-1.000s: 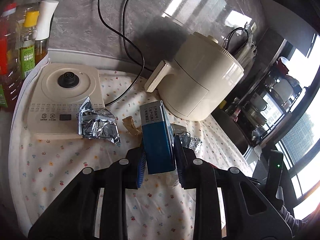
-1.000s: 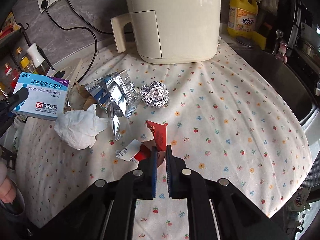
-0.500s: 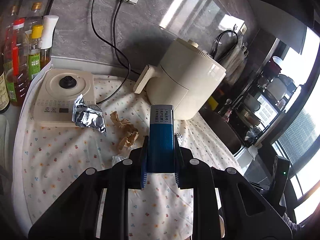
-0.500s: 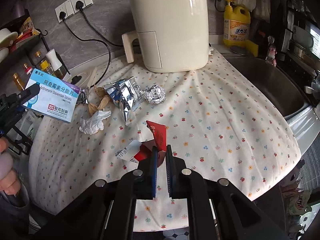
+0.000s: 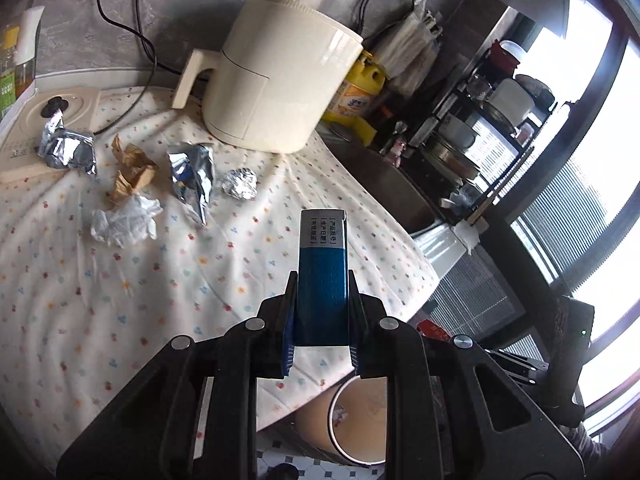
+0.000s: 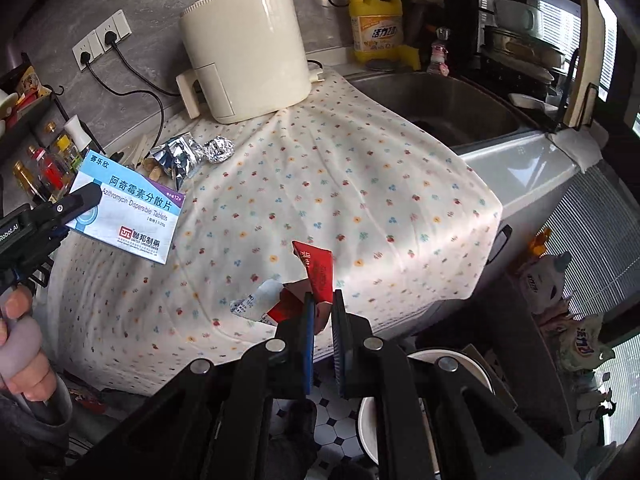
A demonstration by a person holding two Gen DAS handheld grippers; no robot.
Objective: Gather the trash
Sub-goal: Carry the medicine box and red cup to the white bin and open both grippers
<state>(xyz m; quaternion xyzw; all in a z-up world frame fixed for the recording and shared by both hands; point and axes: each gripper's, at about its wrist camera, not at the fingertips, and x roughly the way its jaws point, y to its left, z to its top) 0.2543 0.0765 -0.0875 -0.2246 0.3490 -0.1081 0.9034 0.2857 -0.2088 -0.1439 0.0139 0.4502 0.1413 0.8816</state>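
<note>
My left gripper (image 5: pixel 322 300) is shut on a blue and white medicine box (image 5: pixel 323 272), held in the air over the front edge of the counter; the box also shows in the right wrist view (image 6: pixel 128 216). My right gripper (image 6: pixel 320 312) is shut on a torn red and white wrapper (image 6: pixel 316 276). A round trash bin (image 5: pixel 360 424) stands on the floor below both grippers and also shows in the right wrist view (image 6: pixel 452 364). On the flowered cloth (image 5: pixel 120 280) lie a foil pouch (image 5: pixel 192 176), a foil ball (image 5: pixel 240 184), a white tissue (image 5: pixel 124 224), brown paper (image 5: pixel 132 172) and another foil bag (image 5: pixel 66 148).
A cream air fryer (image 5: pixel 276 80) stands at the back of the counter with cables behind it. A kettle base (image 5: pixel 48 112) and bottles are at the far left. A sink (image 6: pixel 440 108), yellow detergent bottle (image 6: pixel 376 28) and dish rack are to the right.
Both grippers have pulled back from the counter and lifted, with the box and the wrapper still held. The trash bin on the floor has come into view below them.
</note>
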